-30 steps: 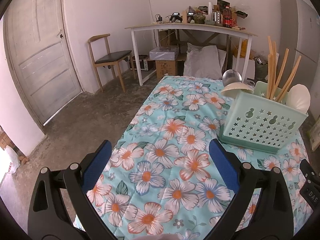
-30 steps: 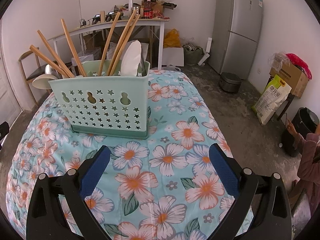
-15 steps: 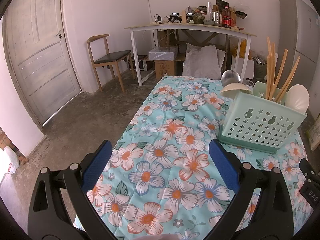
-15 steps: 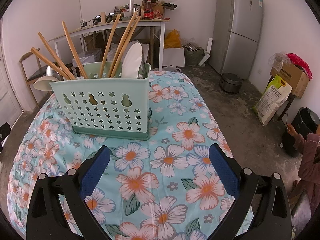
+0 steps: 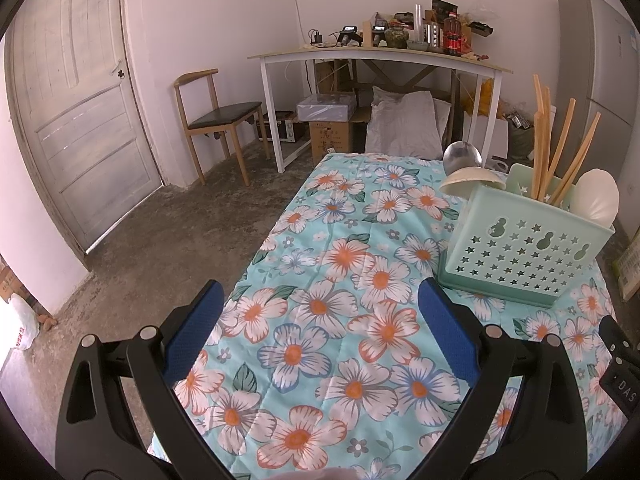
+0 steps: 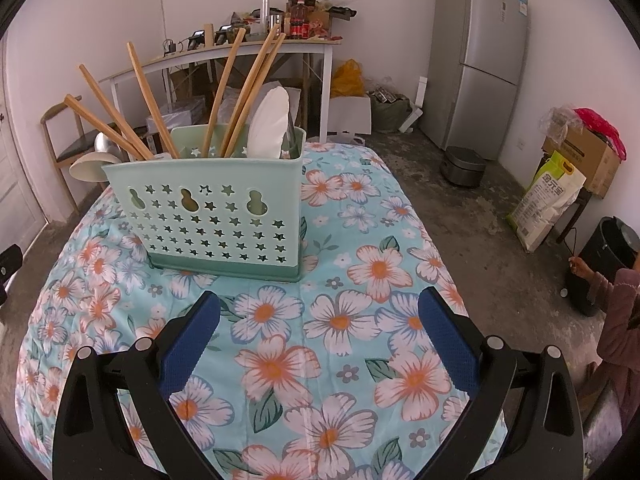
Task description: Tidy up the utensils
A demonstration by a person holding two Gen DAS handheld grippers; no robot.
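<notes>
While both grippers hover over the floral tablecloth (image 6: 360,264) with nothing between their fingers, the left gripper (image 5: 320,312) and right gripper (image 6: 320,316) each have jaws spread wide. Left of centre in the right wrist view stands the mint-green utensil caddy (image 6: 208,220), at the right edge in the left view. Wooden chopsticks (image 6: 224,96), a white spoon (image 6: 269,124) and ladles (image 5: 468,174) stand or lean inside it.

**Right wrist view: utensil basket on a flowered table**

The right gripper (image 6: 318,322) hangs over the flowered tablecloth (image 6: 360,272), its blue-padded fingers (image 6: 188,340) spread wide with nothing between them. Ahead stands a pale green basket (image 6: 208,220) with star-shaped holes, holding wooden chopsticks (image 6: 148,96) that lean outward and a white spoon (image 6: 269,122). A fridge (image 6: 480,56) stands behind on the right, and a cluttered white desk (image 6: 224,50) against the far wall.
</notes>
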